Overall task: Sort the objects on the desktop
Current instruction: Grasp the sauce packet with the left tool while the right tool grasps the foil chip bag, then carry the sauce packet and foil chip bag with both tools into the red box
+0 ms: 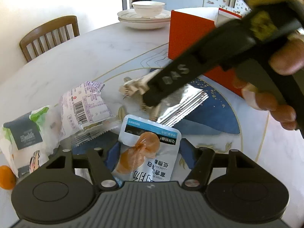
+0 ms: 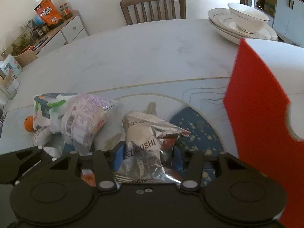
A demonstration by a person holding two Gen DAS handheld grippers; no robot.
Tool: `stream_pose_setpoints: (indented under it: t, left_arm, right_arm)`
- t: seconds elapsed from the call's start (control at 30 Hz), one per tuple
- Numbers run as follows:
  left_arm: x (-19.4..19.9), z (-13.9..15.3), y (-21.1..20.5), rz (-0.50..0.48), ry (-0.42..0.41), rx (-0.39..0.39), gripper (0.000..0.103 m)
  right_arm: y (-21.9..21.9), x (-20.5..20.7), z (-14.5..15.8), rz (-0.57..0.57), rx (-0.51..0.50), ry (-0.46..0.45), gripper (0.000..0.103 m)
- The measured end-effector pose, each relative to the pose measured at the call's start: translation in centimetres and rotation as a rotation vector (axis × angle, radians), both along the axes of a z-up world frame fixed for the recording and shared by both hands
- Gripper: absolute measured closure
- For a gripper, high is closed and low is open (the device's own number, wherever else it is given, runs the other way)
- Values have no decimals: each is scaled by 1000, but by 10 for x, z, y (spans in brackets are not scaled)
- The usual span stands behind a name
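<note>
- The left hand-held gripper [image 1: 150, 158] has its blue pads on both sides of a white pouch [image 1: 150, 152] with an orange picture on it. The pads look pressed on the pouch, pinching it.
- The right hand-held gripper [image 2: 147, 156] pinches a shiny silver snack bag [image 2: 150, 148] between its blue pads. The bag looks squashed in the middle.
- Both packs are low over the desk [image 2: 133, 57], close to the other snacks.
- I think the step now is grabbing: each hand has just got hold of one pack to sort.
- The next move should be lifting both packs up and carrying them to the red box [image 2: 266, 133], which stands just beside them on the right. The grip must stay firm, because the packs are slippery.
- Counting: one red box, one orange fruit [image 2: 28, 126], one purple and white pack [image 2: 85, 121], one green and white bag [image 2: 49, 106].
- Far back sit one bowl [image 2: 247, 20] on stacked plates [image 2: 218, 26], and one chair [image 2: 153, 5].
</note>
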State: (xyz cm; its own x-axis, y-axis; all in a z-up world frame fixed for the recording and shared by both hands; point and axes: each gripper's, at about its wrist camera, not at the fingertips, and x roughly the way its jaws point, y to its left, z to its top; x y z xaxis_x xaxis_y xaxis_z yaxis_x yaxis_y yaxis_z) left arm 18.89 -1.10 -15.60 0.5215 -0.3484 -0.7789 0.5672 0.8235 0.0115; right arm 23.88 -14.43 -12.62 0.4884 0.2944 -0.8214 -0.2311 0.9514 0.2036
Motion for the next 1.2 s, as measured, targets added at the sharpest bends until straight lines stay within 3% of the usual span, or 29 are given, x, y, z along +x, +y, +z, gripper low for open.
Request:
stream_pose_setpoints:
  t: [0.5,0.93,1.2]
  left_arm:
    - [-26,16,1,27,10,-57,39]
    - [-43,57,10,72,19,-159,40]
    - [-55,88,-6,67,-17,-206,40]
  right_arm:
    - [-31,-44,28,-26,15,-55,57]
    - [-45,-67,73,7,29,-97,57]
    - [-71,-87,106,22,77,-134,57]
